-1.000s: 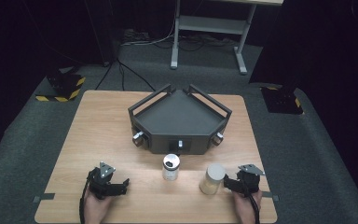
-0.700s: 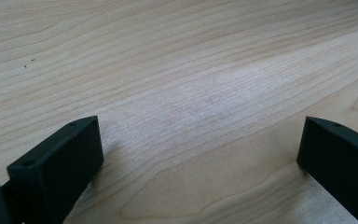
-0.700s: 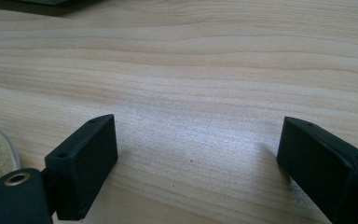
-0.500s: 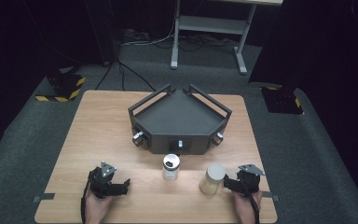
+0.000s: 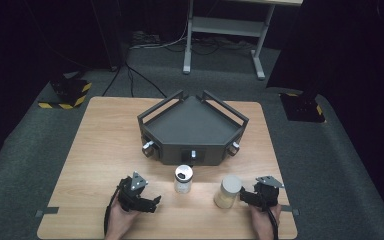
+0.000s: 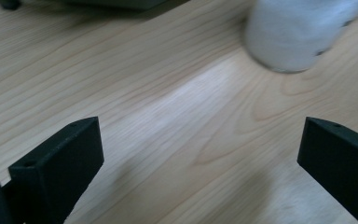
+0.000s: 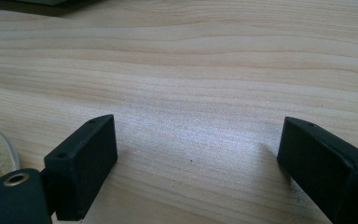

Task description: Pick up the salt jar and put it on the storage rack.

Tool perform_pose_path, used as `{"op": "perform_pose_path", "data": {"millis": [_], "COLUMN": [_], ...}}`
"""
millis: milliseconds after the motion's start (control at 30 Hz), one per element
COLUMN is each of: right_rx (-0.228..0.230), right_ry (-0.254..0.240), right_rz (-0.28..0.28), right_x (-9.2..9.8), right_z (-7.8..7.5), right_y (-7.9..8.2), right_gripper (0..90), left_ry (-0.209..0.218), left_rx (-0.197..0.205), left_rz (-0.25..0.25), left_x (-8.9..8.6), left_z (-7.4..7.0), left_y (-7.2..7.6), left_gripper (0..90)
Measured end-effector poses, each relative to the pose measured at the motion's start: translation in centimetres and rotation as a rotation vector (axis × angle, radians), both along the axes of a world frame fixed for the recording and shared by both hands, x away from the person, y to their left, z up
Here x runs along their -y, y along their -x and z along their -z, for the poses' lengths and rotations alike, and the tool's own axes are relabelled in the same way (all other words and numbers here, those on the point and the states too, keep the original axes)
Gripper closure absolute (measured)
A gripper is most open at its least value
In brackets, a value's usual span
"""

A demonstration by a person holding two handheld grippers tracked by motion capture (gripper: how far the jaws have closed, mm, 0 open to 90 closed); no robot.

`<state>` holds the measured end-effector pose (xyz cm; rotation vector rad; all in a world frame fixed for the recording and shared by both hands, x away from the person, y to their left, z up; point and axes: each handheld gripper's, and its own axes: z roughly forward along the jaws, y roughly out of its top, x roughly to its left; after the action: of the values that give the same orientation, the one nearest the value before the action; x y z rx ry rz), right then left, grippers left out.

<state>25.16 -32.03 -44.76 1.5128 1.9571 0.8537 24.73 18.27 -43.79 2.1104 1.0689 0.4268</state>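
Both grippers, left [image 5: 152, 202] and right [image 5: 244, 196], were held open and empty on the counter [image 5: 95, 150]. The jar [image 6: 303, 32] stood ahead, best approached squarely, jaws straddling it.

The light wooden table [image 5: 95, 150] has lots of bare room on its left side. In the middle sits a big dark grey corner-shaped tray [image 5: 192, 125]. In front of it, a small white jar [image 5: 183, 179] and a clear jar of beige grains [image 5: 228, 191] stand apart, with a gap between them.
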Motion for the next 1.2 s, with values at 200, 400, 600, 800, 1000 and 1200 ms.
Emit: {"op": "perform_pose_path", "data": {"millis": [200,400,600,800,1000,1200], "right_rx": [0.0,0.0,0.0,0.0,0.0,0.0], "right_ry": [0.0,0.0,0.0,0.0,0.0,0.0], "right_rz": [0.0,0.0,-0.003,-0.003,-0.003,-0.003], "right_x": [0.0,0.0,0.0,0.0,0.0,0.0], "right_z": [0.0,0.0,0.0,0.0,0.0,0.0], "right_y": [0.0,0.0,0.0,0.0,0.0,0.0], "right_gripper": [11.7,11.8,11.8,11.8,11.8,11.8], "left_ry": [-0.007,-0.011,-0.001,0.012,0.009,0.008], "left_rx": [-0.006,-0.004,0.003,0.016,0.03,0.034], "left_rz": [0.063,0.089,0.094,0.088,0.094,0.096], "left_x": [1.9,3.5,4.8,5.7,6.9,7.4], "left_z": [-0.2,-0.4,-0.5,-0.5,-0.3,0.0], "left_y": [-0.7,-1.2,-1.9,-2.7,-3.3,-3.6], "left_gripper": [0.4,1.1,1.7,2.7,5.0,8.9]}}
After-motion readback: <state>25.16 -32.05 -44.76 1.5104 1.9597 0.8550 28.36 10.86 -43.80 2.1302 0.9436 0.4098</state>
